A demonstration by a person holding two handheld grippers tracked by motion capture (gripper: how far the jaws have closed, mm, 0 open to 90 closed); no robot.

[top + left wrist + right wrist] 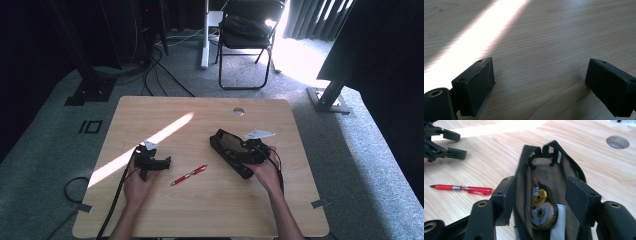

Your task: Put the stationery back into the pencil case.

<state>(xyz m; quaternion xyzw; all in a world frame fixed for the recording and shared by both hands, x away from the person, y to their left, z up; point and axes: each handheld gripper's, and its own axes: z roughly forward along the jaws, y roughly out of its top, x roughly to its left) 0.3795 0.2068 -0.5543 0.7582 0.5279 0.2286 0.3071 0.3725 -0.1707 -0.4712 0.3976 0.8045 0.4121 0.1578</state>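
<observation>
Black fabric is what the right gripper [541, 202] has between its jaws: a soft, open pencil case [231, 152] lying on the pale wooden table [210, 210], to the right of centre, with a roll of correction tape [541, 213] and a white tube showing inside its mouth. The jaws sit on either side of the pouch's walls, apparently pinching it so that the opening stays spread and the case stays put, which reads as preparation for loading something into it. The likely candidate is the red ballpoint pen [188, 175], which lies flat and untouched on the table between the two hands, well apart from the case. The left gripper [156, 163] rests low on the table just left of the pen, its jaws spread wide over bare wood with nothing between them, seemingly placed there ready to reach for the pen. A bright stripe of sunlight crosses the table beside it.
</observation>
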